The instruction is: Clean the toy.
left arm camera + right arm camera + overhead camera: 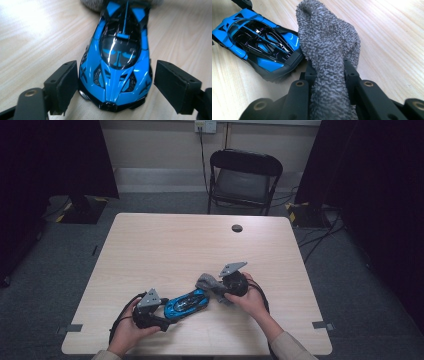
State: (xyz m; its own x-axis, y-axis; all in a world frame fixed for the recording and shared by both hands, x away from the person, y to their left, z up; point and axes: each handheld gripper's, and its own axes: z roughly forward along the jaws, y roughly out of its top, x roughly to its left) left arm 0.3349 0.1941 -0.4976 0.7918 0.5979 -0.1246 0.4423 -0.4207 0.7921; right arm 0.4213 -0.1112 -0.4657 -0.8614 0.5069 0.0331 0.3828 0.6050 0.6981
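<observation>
A blue and black toy car [186,303] lies on the wooden table [200,240] near its front edge. My left gripper [161,316] stands open, and the car's nose [117,75] sits between the two pads [67,82] with a thin gap on each side. My right gripper [220,292] is shut on a grey terry cloth [206,282], which is bunched between the jaws. In the right gripper view the cloth [327,50] rises from my gripper [328,72] and hangs right beside the car's tail [259,47].
A black folding chair [245,175] stands behind the table. A dark cable hole [237,228] sits near the table's far edge. Cables trail on the carpet at the right, and dark curtains hang at both sides.
</observation>
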